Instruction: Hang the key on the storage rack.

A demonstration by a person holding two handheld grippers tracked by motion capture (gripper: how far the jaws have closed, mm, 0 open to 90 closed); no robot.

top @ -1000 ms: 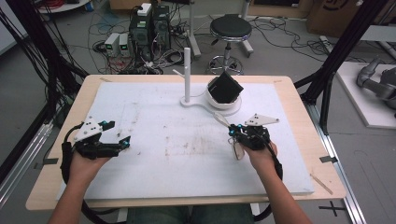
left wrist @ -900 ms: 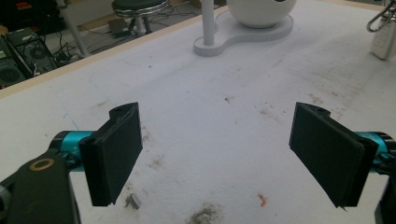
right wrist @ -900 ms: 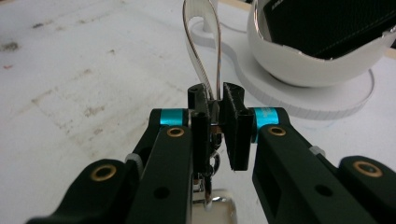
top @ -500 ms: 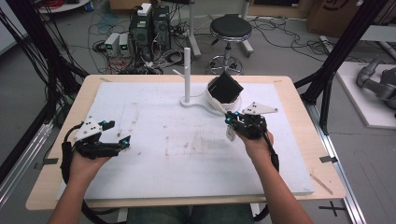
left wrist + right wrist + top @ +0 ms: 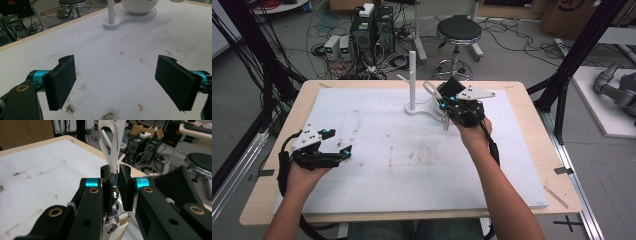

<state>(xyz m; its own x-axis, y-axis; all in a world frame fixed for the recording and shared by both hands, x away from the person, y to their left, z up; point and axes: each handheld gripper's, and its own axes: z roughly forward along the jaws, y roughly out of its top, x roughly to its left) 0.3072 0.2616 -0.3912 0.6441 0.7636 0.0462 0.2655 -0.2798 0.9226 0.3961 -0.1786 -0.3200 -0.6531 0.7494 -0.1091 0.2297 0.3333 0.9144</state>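
My right gripper (image 5: 446, 106) is at the back middle of the table, just right of a white stand's pole (image 5: 412, 75). Its jaws are shut on a white strap (image 5: 112, 147) that loops upward above them. A metal clasp (image 5: 115, 216) dangles below the jaws and also shows as the clasp (image 5: 445, 121) over the white mat. The strap (image 5: 430, 91) reaches toward the pole, which carries a small side peg. My left gripper (image 5: 343, 152) rests at the front left, open, with nothing between its pads (image 5: 62, 80).
The stand's flat base (image 5: 140, 18) bears a white dome with a black boxy object (image 5: 452, 86) on it, right behind my right gripper. The stained white mat (image 5: 412, 160) covers the wooden table. A stool (image 5: 458, 30), computers and cables are beyond the far edge.
My right gripper has moved from the mat's right middle away from me and leftward up to the stand, with the strap in it. The left gripper has stayed in place.
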